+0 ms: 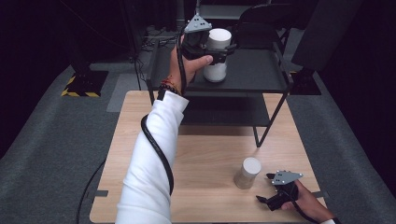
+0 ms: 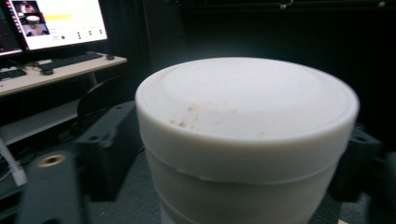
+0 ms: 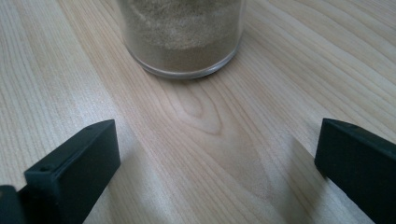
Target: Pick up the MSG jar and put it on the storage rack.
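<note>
Nearest to the person, the right hand-held gripper (image 1: 270,188) sits low on the wooden counter (image 1: 205,154) at the near right. Its jaws are spread wide with nothing between them, and the right gripper view has them either side of bare wood grain. Just beyond it, a little to the left, stands a clear jar (image 1: 247,173) with a white lid. It's upright, apart from the jaws, and you can see a sandy, tan powder inside through the glass (image 3: 182,37).

Further out, a white-sleeved arm (image 1: 152,154) stretches across the counter to a dark metal rack (image 1: 261,74) standing behind the far edge. On the rack's top shelf, toward the left, sits a second white jar (image 1: 216,56), upright. The left hand-held gripper (image 1: 219,48) is around it up near the lid, one jaw on each side. In the left gripper view the white lid (image 2: 247,102) looms close with the jaws flanking it, slackened off rather than squeezing. Way off behind the rack there's a desk with a monitor (image 2: 58,21).
</note>
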A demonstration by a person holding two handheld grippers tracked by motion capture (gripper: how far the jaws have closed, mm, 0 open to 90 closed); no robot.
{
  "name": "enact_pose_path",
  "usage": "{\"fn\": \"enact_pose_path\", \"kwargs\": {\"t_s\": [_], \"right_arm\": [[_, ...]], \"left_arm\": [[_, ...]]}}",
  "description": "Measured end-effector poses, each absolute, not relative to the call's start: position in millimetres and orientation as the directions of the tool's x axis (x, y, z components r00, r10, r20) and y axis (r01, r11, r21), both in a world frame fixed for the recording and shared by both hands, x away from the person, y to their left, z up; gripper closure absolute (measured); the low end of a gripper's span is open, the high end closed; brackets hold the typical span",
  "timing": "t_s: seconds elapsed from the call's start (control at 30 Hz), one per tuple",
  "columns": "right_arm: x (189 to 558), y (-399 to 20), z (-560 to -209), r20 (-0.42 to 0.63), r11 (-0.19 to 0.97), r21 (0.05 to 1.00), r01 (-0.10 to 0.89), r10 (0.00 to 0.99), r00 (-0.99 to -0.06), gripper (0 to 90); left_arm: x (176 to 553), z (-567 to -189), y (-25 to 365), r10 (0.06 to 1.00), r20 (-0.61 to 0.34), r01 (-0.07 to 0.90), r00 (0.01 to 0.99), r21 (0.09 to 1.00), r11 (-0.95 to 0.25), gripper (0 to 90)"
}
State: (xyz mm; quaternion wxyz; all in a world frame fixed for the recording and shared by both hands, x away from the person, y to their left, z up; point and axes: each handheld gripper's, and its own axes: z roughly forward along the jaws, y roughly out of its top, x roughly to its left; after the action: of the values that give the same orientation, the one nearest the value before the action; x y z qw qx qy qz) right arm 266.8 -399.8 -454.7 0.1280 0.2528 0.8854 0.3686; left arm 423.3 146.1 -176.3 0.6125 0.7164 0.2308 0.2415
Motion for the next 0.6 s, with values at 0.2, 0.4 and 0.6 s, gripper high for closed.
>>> {"fn": "enact_pose_path", "kwargs": {"t_s": [0.2, 0.4, 0.6], "right_arm": [[267, -400, -455, -0.040, 0.600, 0.717, 0.353, 0.542, -0.839, 0.0], [267, -400, -455, -0.040, 0.600, 0.717, 0.354, 0.542, -0.839, 0.0], [267, -400, -455, -0.040, 0.601, 0.717, 0.353, 0.542, -0.839, 0.0]], "left_arm": [[410, -178, 148, 0.647, 0.098, 0.007, 0.756, 0.987, -0.158, 2.4], [390, -182, 157, 0.660, 0.154, -0.050, 0.735, 0.983, -0.174, 1.8], [366, -189, 168, 0.672, 0.198, -0.080, 0.714, 0.976, -0.203, 1.4]]}}
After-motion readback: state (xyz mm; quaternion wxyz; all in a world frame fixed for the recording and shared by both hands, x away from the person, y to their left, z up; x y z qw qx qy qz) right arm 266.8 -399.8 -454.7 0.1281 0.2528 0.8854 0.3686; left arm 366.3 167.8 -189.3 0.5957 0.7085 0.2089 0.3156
